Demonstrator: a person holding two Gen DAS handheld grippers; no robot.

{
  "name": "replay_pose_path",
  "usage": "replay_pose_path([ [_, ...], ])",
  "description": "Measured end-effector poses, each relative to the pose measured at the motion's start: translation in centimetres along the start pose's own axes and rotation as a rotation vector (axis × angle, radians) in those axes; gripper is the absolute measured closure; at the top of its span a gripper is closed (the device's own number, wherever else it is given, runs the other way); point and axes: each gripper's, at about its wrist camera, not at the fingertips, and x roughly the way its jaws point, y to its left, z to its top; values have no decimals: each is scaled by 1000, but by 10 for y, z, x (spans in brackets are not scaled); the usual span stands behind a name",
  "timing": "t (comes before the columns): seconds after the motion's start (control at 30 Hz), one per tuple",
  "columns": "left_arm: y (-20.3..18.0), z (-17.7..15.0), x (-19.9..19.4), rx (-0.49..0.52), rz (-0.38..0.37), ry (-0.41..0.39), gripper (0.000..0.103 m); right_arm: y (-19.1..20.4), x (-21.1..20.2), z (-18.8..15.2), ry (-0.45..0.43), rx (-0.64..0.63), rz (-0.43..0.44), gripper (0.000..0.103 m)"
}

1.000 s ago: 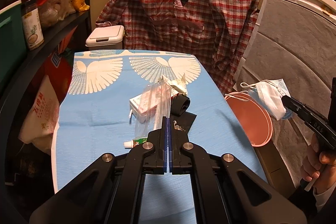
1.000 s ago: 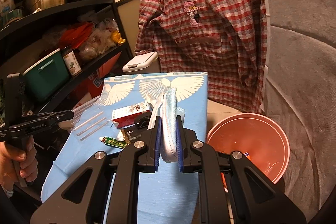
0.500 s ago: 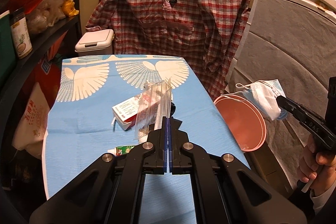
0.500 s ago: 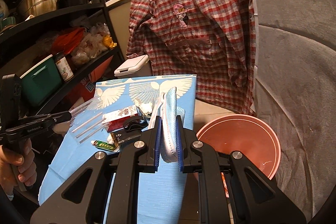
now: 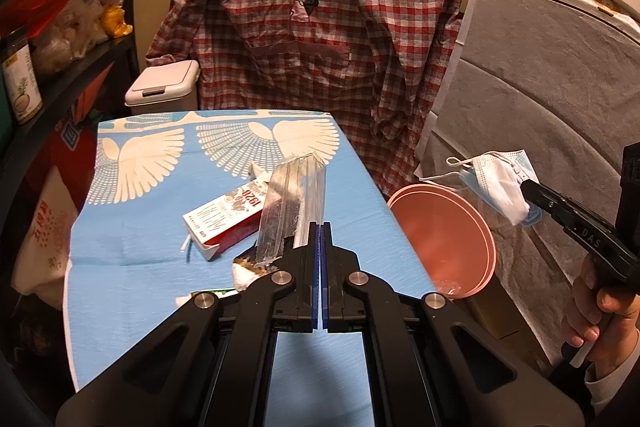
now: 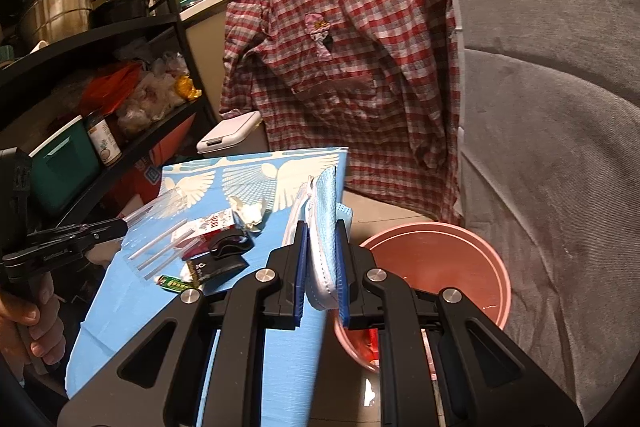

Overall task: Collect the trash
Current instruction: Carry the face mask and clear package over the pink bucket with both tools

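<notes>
My left gripper (image 5: 321, 227) is shut on a clear plastic wrapper (image 5: 292, 203) and holds it above the blue table (image 5: 132, 259). It also shows in the right wrist view (image 6: 156, 239). My right gripper (image 6: 322, 239) is shut on a blue face mask (image 6: 324, 223), held beside the table's right edge, near the pink bin (image 6: 440, 267). The mask (image 5: 500, 187) hangs over the bin (image 5: 440, 235) in the left wrist view. On the table lie a red and white carton (image 5: 224, 223), a crumpled tissue (image 6: 250, 213), a black wrapper (image 6: 218, 267) and a small green tube (image 6: 176, 283).
A plaid shirt (image 5: 320, 35) hangs behind the table. A white lidded bin (image 5: 164, 87) stands at the table's far left corner. Black shelves (image 6: 100, 39) with pots, jars and bags stand on the left. A grey covered surface (image 6: 560, 107) is on the right.
Both grippers have shifted right with their loads. The left gripper has carried the wrapper nearer the table's right edge; the mask now hangs closer over the pink bin.
</notes>
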Motion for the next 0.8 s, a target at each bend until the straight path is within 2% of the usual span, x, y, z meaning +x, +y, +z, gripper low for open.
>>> replay_pose_path([
  [0.8,-55,14,39,27,-104,11,103,-35,7,7,9,20,-100,89],
])
